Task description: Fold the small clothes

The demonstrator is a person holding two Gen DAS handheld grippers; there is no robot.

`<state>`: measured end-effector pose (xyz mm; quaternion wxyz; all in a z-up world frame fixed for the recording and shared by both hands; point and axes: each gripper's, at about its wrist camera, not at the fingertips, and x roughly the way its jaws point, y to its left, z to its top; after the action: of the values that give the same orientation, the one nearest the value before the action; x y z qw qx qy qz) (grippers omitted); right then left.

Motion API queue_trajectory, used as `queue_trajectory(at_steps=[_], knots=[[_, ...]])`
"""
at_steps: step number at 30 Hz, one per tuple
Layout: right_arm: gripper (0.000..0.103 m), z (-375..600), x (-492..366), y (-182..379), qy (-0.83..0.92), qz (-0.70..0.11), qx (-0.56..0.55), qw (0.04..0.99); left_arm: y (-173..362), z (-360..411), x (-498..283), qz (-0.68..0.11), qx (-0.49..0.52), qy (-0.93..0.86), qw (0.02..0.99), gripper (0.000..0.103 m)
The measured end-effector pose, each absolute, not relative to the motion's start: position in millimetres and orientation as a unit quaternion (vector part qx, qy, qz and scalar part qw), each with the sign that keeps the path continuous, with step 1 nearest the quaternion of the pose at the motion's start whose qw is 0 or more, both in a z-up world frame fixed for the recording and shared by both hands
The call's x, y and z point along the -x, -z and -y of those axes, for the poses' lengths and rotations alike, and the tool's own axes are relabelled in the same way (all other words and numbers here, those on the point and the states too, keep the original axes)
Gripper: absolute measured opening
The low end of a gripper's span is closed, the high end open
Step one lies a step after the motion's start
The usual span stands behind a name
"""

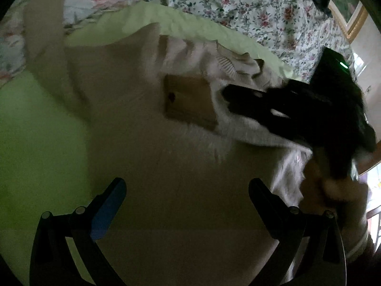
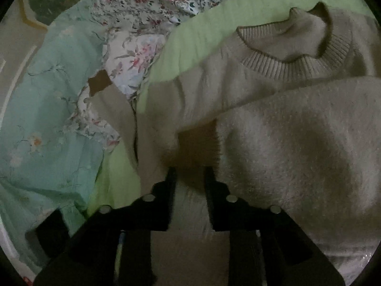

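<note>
Sweater (image 2: 285, 143) hem cut off below; right gripper (image 1: 228, 99) blurred.

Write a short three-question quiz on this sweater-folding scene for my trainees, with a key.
1. True or false: the cream sweater lies on a green blanket.
2. What colour is the cuff of the sleeve folded across the sweater's body? A blue, B brown, C red.
3. Fill in: the left gripper hovers over the sweater with its jaws ___, holding nothing.

Key: 1 true; 2 B; 3 open.
</note>
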<state>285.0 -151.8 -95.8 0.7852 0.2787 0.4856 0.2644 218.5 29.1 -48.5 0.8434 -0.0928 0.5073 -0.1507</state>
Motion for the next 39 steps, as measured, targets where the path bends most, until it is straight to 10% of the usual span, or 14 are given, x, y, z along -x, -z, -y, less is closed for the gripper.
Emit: queue_trajectory(at_steps=[10,12,14,34,37,39], knots=[[0.047,255,-216,57,-0.192,-0.422,-0.318,0.827,68,-3,-313,-0.493,0.112,0.153,0.849,0.096],[0.05,276,-198,54,-0.163,-0.413,-0.32,0.837,66,2,-317,-0.479,0.105,0.158,0.857,0.07],[0.05,296,-180,54,-0.134,-0.405,-0.321,0.845,66,8,-318,-0.481,0.098,0.169,0.855,0.006],[0.063,418,-262,104,0.022,-0.46,-0.261,0.848,60,-28,-281,-0.452,0.092,0.145,0.875,0.007],[0.011,409,-275,111,-0.009,-0.475,-0.237,0.847,56,-24,-279,-0.449,0.083,0.146,0.878,0.007],[0.011,408,-271,100,-0.003,-0.459,-0.217,0.861,52,-20,-279,-0.442,0.082,0.154,0.88,0.007]])
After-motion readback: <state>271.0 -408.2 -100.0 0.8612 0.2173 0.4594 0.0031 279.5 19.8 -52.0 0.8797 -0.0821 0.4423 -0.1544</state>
